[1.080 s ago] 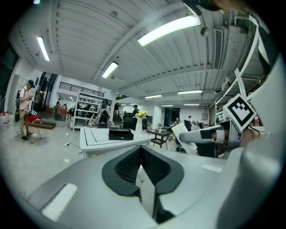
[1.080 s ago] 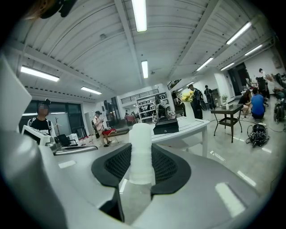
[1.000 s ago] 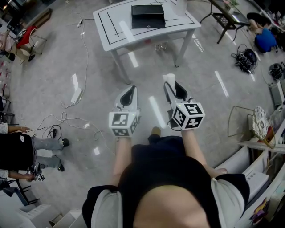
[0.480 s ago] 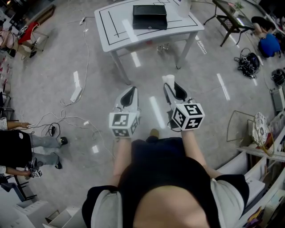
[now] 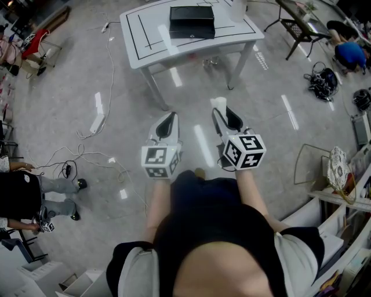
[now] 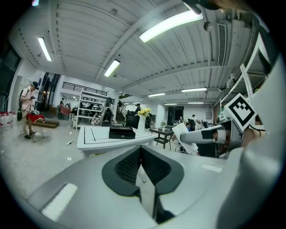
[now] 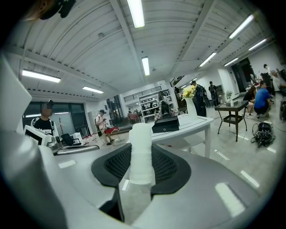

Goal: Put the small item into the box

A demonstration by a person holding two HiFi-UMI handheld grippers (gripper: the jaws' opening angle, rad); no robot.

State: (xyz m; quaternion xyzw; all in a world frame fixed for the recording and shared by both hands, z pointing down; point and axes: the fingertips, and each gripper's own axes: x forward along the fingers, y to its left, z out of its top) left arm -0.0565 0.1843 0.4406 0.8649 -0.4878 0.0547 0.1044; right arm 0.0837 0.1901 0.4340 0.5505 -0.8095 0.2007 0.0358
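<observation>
A black box (image 5: 192, 21) lies shut on the white table (image 5: 139, 35) far ahead of me; it shows too as the box (image 6: 121, 132) in the left gripper view and the box (image 7: 166, 124) in the right gripper view. My right gripper (image 5: 221, 111) is shut on a small white bottle (image 5: 219, 103), whose wrapped neck stands up between the pads as the bottle (image 7: 141, 154). My left gripper (image 5: 167, 125) is shut with nothing in it, its pads (image 6: 144, 166) pressed together. Both are held side by side over the floor, short of the table.
A white vase (image 5: 236, 9) stands at the table's far right. Cables and a power strip (image 5: 97, 123) lie on the floor to the left. A dark side table (image 5: 297, 23) and bags (image 5: 319, 82) are at the right, with people standing around the room's edges.
The table and box have shifted slightly in the head view as I step. Both grippers keep their places and their grip.
</observation>
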